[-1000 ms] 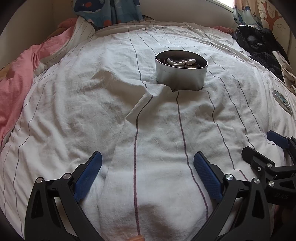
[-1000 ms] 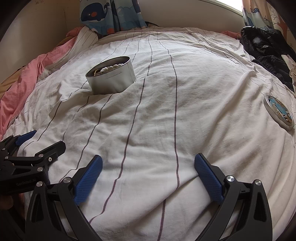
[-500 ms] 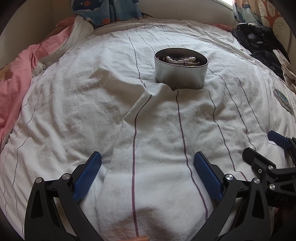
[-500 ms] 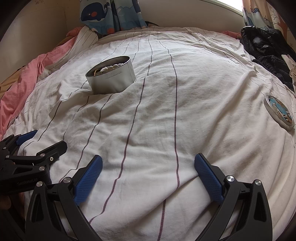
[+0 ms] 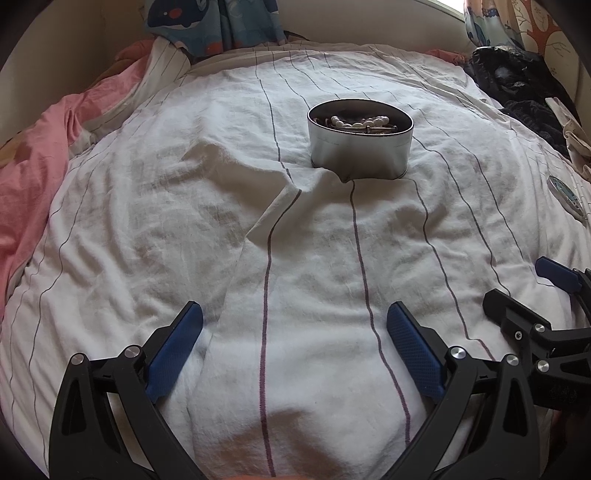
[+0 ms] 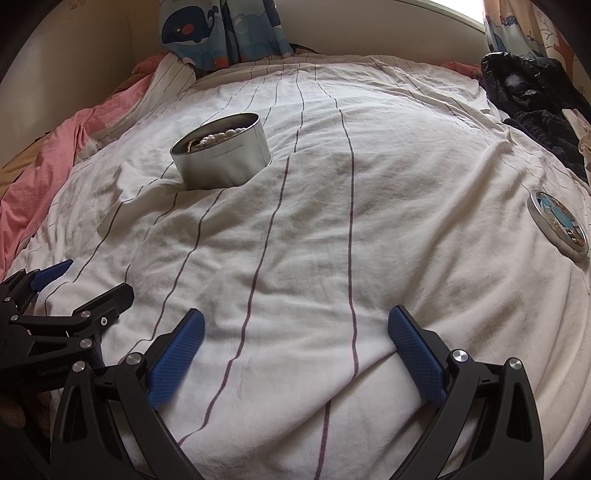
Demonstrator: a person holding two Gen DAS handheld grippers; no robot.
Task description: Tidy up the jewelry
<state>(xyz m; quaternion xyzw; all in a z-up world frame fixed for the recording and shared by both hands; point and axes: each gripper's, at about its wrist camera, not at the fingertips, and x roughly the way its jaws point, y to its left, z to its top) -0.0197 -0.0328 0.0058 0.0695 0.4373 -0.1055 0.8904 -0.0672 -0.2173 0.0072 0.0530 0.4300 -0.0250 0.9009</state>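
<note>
A round silver tin (image 5: 360,149) (image 6: 221,157) stands on the striped white bedspread, open at the top, with a pearl strand (image 5: 360,122) (image 6: 221,137) and other jewelry inside. Its lid (image 6: 558,225) (image 5: 567,194), printed with a blue picture, lies flat far to the right. My left gripper (image 5: 295,341) is open near the bed's front, well short of the tin, nothing between its blue pads. My right gripper (image 6: 295,343) is open beside it, also holding nothing. Each gripper shows at the edge of the other's view.
A pink blanket (image 5: 29,177) is bunched along the left side. Dark clothing (image 6: 532,103) is piled at the back right. A whale-print curtain (image 6: 221,29) hangs behind the bed. A fold of sheet (image 5: 280,206) rises just before the tin.
The left wrist view has shifted slightly, so the tin sits a little higher in it. The right gripper and everything on the bed are unchanged.
</note>
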